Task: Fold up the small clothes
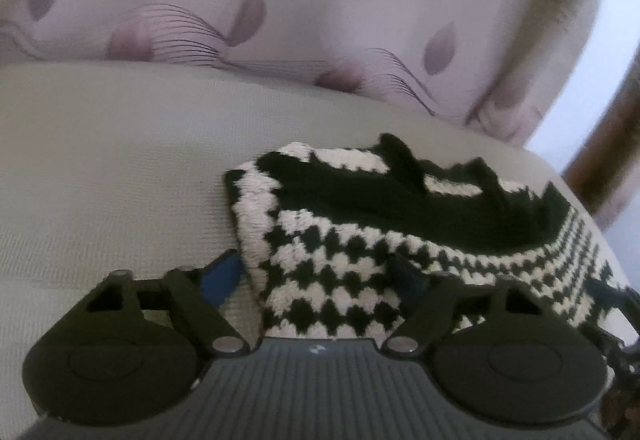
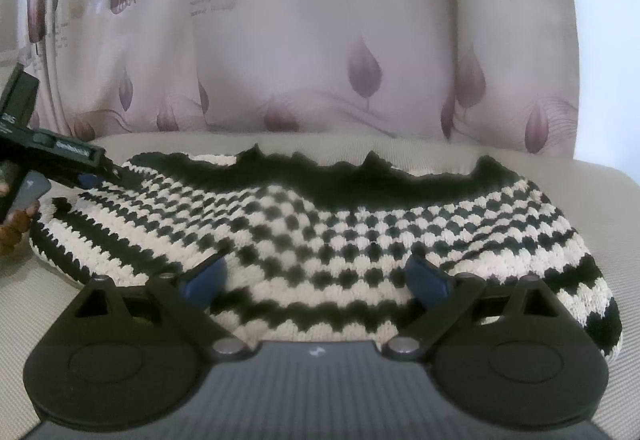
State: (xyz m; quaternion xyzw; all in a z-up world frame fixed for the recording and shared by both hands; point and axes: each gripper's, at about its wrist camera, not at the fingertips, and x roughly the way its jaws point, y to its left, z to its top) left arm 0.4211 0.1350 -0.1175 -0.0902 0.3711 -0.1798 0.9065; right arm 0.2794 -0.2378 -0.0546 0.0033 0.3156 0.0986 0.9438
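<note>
The knitted garment [image 2: 320, 232], black-and-cream checked with a black scalloped far edge, lies on the beige seat cushion [image 1: 100, 168] of a sofa, close in front of the floral backrest [image 2: 320, 40]. In the right wrist view, the right gripper [image 2: 316, 276] sits low over the near edge of the garment; its blue pads [image 2: 202, 282] stand apart with knit between them, and whether they press the fabric cannot be told. The left gripper [image 1: 316, 276] straddles the garment's left end: its left pad [image 1: 222, 278] lies just beside the cream side edge, and its right finger [image 1: 404, 272] rests on the knit. The jaws are part-way closed around a fold of fabric; a firm grasp cannot be confirmed. In the right wrist view this gripper enters from the left, tip at the garment's far left corner. Bare cushion extends well to the left of the garment and in a narrow strip along its far edge.
</note>
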